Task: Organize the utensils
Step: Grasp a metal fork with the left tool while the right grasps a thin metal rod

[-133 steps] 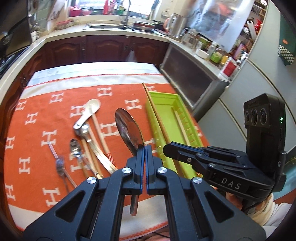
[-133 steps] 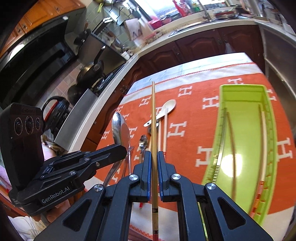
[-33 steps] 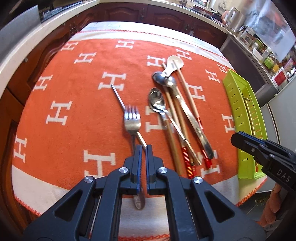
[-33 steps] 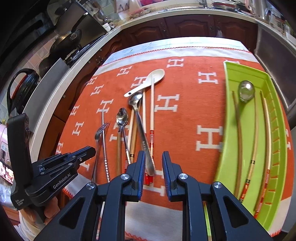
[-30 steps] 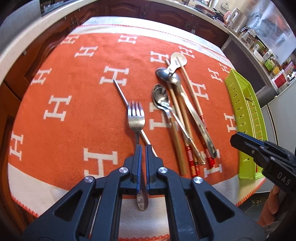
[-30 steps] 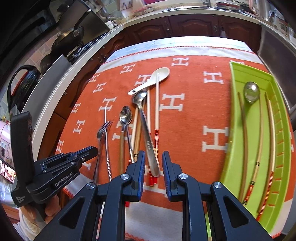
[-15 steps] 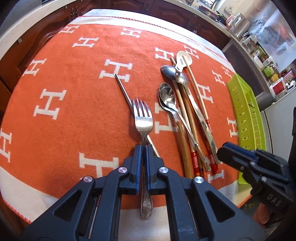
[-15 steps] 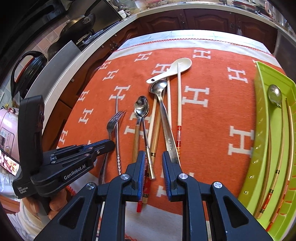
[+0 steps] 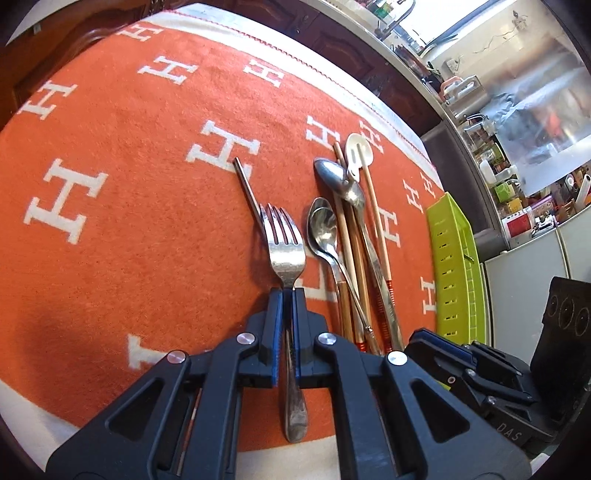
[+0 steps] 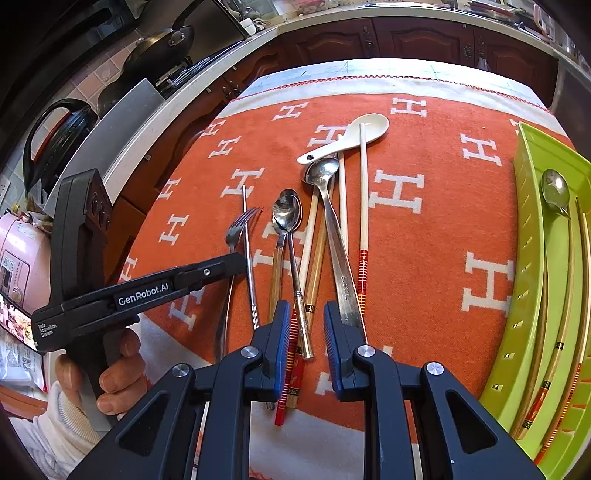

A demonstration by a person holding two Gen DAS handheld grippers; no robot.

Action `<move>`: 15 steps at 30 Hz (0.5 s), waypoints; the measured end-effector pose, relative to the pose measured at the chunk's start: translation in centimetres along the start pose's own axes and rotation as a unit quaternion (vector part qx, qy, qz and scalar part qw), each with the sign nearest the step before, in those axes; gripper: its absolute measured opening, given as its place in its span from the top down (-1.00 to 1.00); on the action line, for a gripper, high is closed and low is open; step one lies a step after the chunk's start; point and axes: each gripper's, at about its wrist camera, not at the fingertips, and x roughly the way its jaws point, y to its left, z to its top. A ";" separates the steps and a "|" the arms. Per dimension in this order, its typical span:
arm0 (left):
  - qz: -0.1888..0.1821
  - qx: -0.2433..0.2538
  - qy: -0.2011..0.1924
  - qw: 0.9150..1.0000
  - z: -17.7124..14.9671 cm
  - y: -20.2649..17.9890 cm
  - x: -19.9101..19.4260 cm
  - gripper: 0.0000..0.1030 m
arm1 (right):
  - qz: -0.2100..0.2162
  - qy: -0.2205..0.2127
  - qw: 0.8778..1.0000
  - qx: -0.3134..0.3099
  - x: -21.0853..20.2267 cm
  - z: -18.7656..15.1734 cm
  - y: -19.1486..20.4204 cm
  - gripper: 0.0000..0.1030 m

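Kitchen, orange blanket with white H pattern over the surface, dark wood cabinets behind, pale countertop, black pans on stove left, bright window, cluttered counter right

We see both views brightly lit by daylight; in the left wrist view it pours from a window beyond the far end of the orange cloth, and that window is blown out to white. Glare sits on the fork tines and on the spoon bowls beside it, and the green tray gleams to the right of the cloth. Shadows are soft and short, darkest on the cloth left of the fork. Fisheye distortion bends the cloth's edges and the cabinets beyond into curves, and black vignetting fills the corners. The cloth is sharp; the clutter beyond the tray looks hazy.
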 end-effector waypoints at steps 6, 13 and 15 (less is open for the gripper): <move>0.022 0.025 -0.015 0.999 -0.5 -1.5 0.2 0.96 | -0.001 -0.001 1.000 -0.006 0.1 -0.1 0.5 0.64; 0.038 0.052 -0.017 0.998 -0.7 -2.2 -0.2 0.96 | 0.004 0.000 1.000 -0.013 0.1 -0.1 1.3 0.64; 0.046 0.058 -0.019 0.997 -0.7 -2.2 -0.5 0.96 | 0.011 -0.001 1.000 -0.018 0.1 -0.1 1.7 0.64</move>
